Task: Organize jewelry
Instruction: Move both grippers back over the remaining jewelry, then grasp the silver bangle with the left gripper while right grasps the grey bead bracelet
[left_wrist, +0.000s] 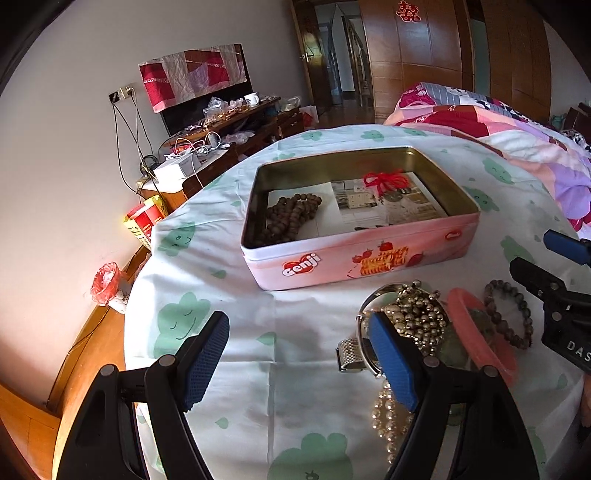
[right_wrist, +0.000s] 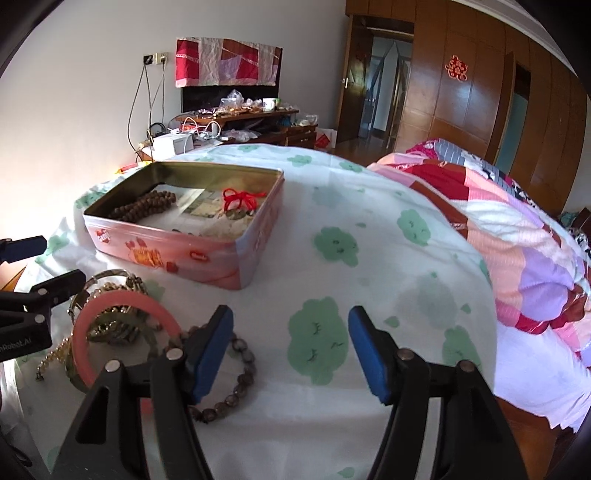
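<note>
The left claw (left_wrist: 297, 360) and the right claw (right_wrist: 290, 356) were both wide apart and held nothing. The jewelry pile (left_wrist: 424, 321) lay on the bed sheet (left_wrist: 295, 406) just in front of the pink tin (left_wrist: 362, 254). The pink bangle (right_wrist: 122, 306) looked stiff and light, best pinched across its rim, while the bead chains would likely sag and slip.

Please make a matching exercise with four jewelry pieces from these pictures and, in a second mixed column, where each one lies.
Things:
1. brown wooden bead string
2. red cord
3. pink bangle
4. dark bead bracelet

Places:
A. on the bedsheet, beside the right gripper's left finger
B. inside the tin, on the printed paper
C. inside the tin, at its left end
D. on the pile of gold-coloured chains outside the tin

Pairs: 1-C, 2-B, 3-D, 4-A
</note>
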